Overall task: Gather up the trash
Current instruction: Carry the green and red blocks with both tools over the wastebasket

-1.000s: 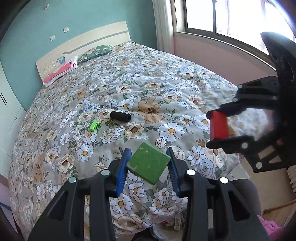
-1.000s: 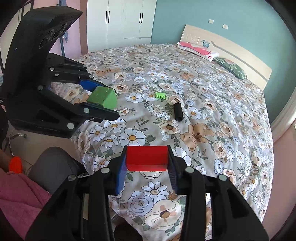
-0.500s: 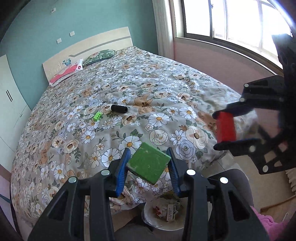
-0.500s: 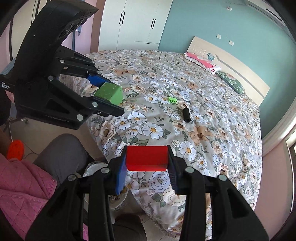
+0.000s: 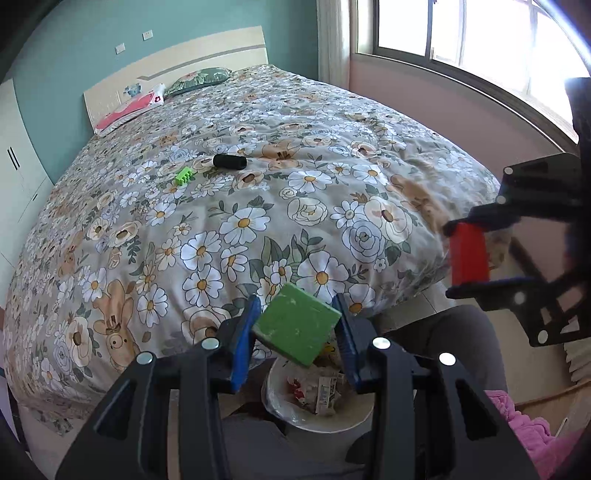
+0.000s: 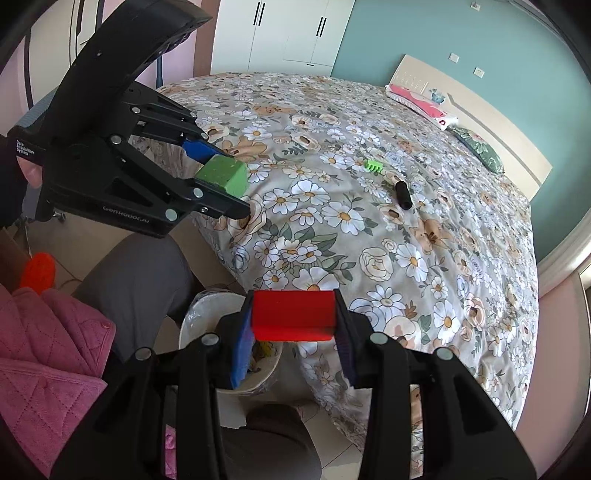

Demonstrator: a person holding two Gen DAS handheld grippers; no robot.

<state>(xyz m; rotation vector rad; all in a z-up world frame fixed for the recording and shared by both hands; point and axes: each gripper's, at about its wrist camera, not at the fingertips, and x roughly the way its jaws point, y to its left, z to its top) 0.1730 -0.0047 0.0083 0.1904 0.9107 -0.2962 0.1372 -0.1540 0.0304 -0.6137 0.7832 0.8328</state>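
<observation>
My left gripper (image 5: 297, 328) is shut on a green block (image 5: 295, 329), held tilted above a white trash bin (image 5: 354, 417) with wrappers inside. It also shows in the right wrist view (image 6: 218, 173), holding the green block (image 6: 221, 176). My right gripper (image 6: 293, 325) is shut on a red block (image 6: 293, 314) above the bin (image 6: 199, 314); it shows in the left wrist view (image 5: 467, 258) holding the red block (image 5: 469, 254). A black cylinder (image 5: 229, 161) and a small light-green comb-like piece (image 5: 184, 175) lie on the bed.
The floral bed (image 5: 258, 206) fills the view ahead, with pillows (image 5: 199, 77) at the headboard. A window is to the right. The person's grey-trousered legs (image 6: 140, 280) and a pink quilted garment (image 6: 48, 350) flank the bin. White wardrobes (image 6: 284, 33) stand behind.
Both grippers have pulled back from over the bed to its foot, still holding their blocks. The trash bin has come into view beneath them.
</observation>
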